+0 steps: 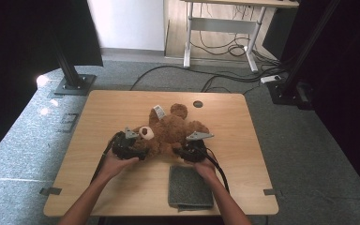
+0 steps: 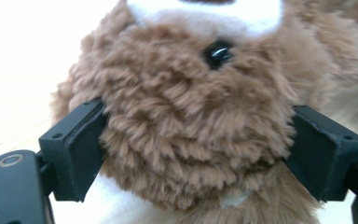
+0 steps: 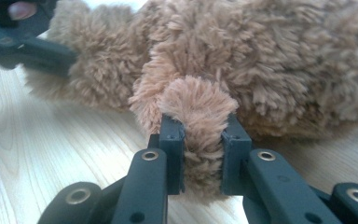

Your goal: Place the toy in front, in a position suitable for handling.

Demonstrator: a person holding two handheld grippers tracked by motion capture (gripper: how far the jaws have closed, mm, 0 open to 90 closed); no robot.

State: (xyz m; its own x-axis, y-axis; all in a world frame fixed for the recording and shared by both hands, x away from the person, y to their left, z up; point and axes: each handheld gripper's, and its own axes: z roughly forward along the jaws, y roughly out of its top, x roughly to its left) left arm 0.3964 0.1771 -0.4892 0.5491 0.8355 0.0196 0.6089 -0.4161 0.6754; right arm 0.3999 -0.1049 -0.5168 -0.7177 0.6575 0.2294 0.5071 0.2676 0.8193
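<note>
At frame centre, the brown plush teddy bear is pinched by the right gripper; the left gripper is spread around its head, so repositioning seems unfinished.

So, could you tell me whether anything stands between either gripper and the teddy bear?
Nothing visible does. The left gripper has its wide jaws on either side of the teddy bear, at its head, and the right gripper is pinched on a tuft of its fur.
</note>
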